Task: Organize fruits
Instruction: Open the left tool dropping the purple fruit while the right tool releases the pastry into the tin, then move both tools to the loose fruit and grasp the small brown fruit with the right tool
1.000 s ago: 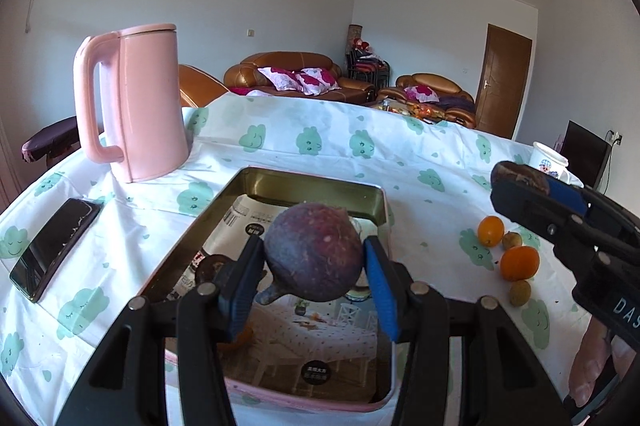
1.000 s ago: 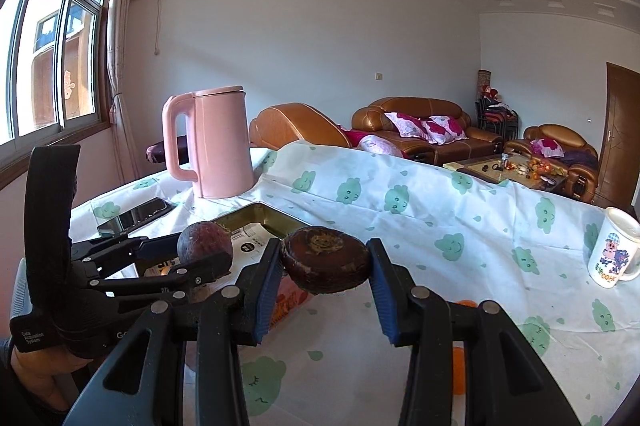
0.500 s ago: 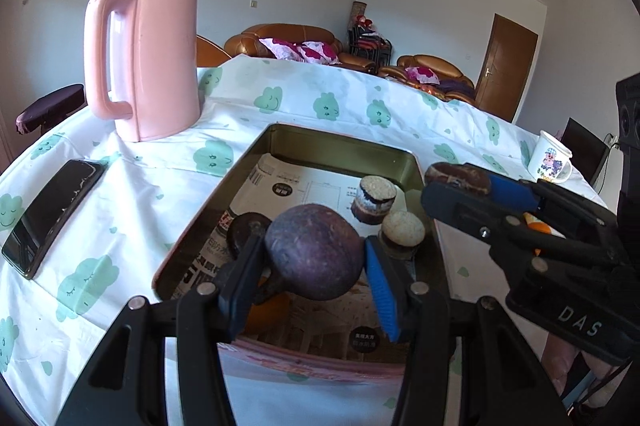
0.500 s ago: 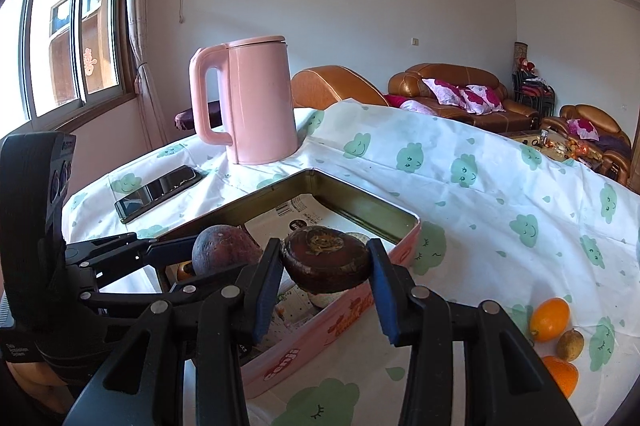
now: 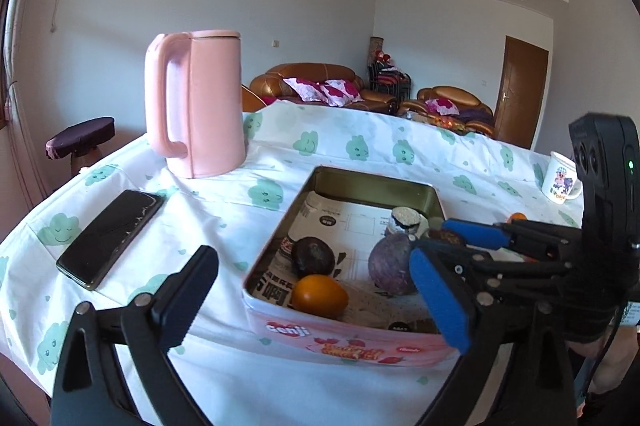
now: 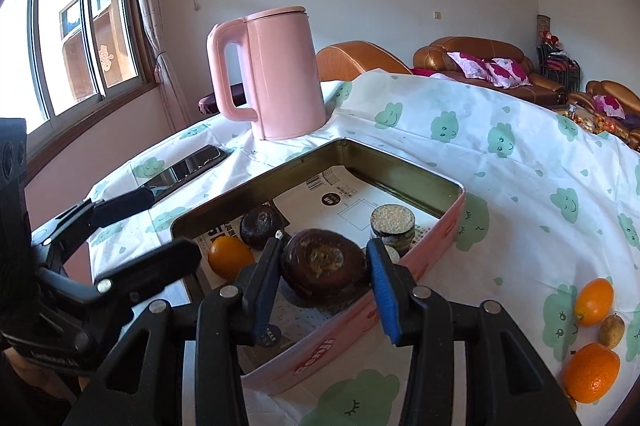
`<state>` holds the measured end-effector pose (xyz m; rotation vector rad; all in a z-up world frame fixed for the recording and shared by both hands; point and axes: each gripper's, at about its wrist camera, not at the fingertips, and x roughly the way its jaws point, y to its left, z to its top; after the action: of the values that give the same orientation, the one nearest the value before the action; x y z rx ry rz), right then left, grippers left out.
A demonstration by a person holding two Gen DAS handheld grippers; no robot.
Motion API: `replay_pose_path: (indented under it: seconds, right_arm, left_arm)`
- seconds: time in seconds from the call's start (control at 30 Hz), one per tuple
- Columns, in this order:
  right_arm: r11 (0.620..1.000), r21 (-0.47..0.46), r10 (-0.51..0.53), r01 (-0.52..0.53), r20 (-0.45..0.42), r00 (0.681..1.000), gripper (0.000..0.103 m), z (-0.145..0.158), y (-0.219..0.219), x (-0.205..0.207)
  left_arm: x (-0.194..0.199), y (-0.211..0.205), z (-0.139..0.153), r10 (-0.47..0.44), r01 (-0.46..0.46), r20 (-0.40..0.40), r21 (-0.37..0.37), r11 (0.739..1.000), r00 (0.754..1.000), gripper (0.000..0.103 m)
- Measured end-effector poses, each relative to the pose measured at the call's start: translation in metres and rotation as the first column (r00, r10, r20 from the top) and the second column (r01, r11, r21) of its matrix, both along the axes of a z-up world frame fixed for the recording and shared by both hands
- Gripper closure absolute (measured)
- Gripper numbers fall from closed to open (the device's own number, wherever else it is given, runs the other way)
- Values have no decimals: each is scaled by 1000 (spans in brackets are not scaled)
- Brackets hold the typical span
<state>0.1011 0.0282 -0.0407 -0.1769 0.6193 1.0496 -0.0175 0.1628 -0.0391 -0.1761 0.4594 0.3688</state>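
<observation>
A pink tin tray point(image 5: 352, 340) point(image 6: 452, 222) lined with newspaper lies on the table. In it are a purple round fruit point(image 5: 390, 268), a dark fruit point(image 5: 312, 256) point(image 6: 260, 220), an orange fruit point(image 5: 318, 296) point(image 6: 230, 256) and a small round jar point(image 5: 404, 220) point(image 6: 392, 224). My left gripper point(image 5: 320, 302) is open and empty at the tray's near rim. My right gripper point(image 6: 322, 268) is shut on a dark brown fruit point(image 6: 322, 268) and holds it over the tray; it also shows in the left wrist view point(image 5: 464, 238).
A pink kettle point(image 5: 196, 102) point(image 6: 276, 70) stands behind the tray. A black phone point(image 5: 110, 236) point(image 6: 188, 164) lies at the left. Loose oranges point(image 6: 592, 370) and a small brown fruit point(image 6: 610, 328) lie right of the tray. A white mug point(image 5: 560, 178) stands at the far right.
My left gripper has opened and let the purple fruit go into the tray, then drawn back. My right gripper has moved down over the tray with the brown fruit.
</observation>
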Motion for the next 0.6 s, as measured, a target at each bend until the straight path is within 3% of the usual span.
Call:
replay_pose_path:
  seconds: [0.07, 0.13, 0.37, 0.6]
  right_arm:
    - [1000, 9, 7, -7, 7, 1000, 47, 1, -3, -3]
    - [1000, 23, -4, 3, 19, 1000, 43, 4, -8, -6]
    - [998, 33, -58, 56, 54, 997, 42, 11, -44, -6]
    - [962, -17, -271, 274, 105, 957, 41, 13, -123, 21]
  left_arm:
    - [-3, 9, 2, 35, -34, 15, -18, 999, 999, 4]
    - [-5, 16, 1, 49, -48, 22, -45, 998, 999, 4]
    - [-1, 15, 0, 37, -35, 23, -92, 995, 999, 4]
    - [17, -22, 10, -51, 52, 18, -44, 998, 999, 2]
